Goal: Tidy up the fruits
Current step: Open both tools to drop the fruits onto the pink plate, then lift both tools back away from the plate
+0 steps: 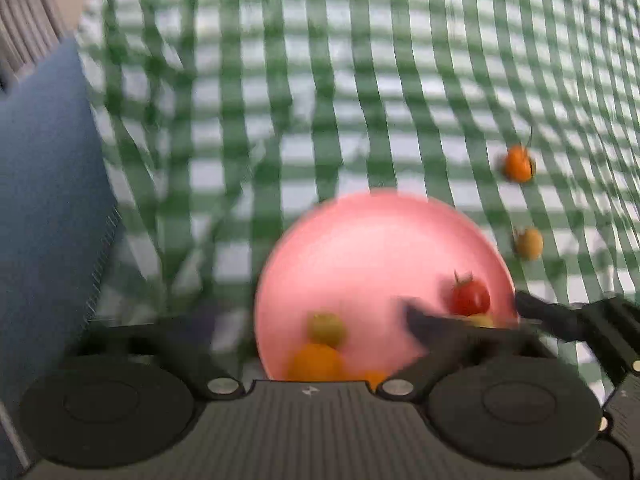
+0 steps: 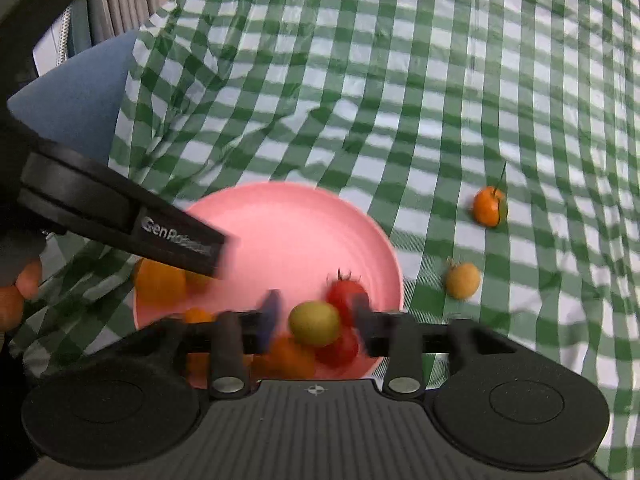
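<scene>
White lettering "GenRo…", rest blurred, on left gripper (image 2: 218, 264) black finger

Motion blur smears the pink plate (image 1: 360, 248) and the fruit on it in the left wrist view. In the right wrist view, black gripper parts at lower centre hide some red and orange fruits (image 2: 288, 356); their number is unclear.

My pink plate (image 2: 288, 232) holds a heap of small fruits at its near side: a yellow-green one (image 2: 315, 323) on top, red ones (image 2: 345, 292) beside it, orange ones (image 2: 160, 282) to the left. Right of the plate, apart on the cloth, lie an orange fruit (image 2: 488, 206) with a stem and a yellowish one (image 2: 463, 280).
</scene>
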Demonstrator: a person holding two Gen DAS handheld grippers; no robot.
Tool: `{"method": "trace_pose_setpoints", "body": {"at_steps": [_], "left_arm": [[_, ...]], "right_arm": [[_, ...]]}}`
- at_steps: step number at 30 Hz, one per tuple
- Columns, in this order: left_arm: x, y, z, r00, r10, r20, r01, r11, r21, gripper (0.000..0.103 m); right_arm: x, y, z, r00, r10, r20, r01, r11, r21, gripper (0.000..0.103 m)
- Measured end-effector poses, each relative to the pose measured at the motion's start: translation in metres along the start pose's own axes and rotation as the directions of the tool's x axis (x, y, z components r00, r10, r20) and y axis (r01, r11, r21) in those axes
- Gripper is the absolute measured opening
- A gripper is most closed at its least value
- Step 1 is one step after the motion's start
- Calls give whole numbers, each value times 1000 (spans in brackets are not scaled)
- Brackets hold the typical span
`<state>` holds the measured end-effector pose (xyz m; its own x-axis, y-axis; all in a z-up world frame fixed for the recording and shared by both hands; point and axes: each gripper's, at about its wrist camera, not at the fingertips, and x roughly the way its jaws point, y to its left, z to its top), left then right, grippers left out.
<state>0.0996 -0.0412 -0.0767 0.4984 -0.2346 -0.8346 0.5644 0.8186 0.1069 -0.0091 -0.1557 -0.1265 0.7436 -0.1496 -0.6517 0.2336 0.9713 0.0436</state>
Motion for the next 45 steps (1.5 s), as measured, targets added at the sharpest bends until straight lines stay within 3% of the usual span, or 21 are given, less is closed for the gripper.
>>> {"method": "trace_pose_setpoints", "body": {"at_steps": [2,8,15,21,28,45], "left_arm": [[-12,-1,0,999,20,45,-22,999,32,103],[-58,1,-28,995,86,56,-90,993,77,103],[-125,11,-81,978,199,69,-199,980,-3,103],[-166,15,-113,977,200,79,-196,979,-60,103],[-200,4,-138,977,179,116,-172,983,-64,103],[-236,-5,-153,964,185,192,-170,981,-96,103]], "right_arm": [[-9,0,2,1000,-11,22,11,999,-31,79],[-58,-2,-11,1000,-19,11,19,1000,-12,89],[-124,4,-26,999,-25,37,23,998,57,91],[-176,25,-36,989,-36,144,38,999,-12,95],[-215,30,-48,983,-22,185,24,1000,-4,98],[-253,34,-59,965,-43,257,45,999,-3,99]]}}
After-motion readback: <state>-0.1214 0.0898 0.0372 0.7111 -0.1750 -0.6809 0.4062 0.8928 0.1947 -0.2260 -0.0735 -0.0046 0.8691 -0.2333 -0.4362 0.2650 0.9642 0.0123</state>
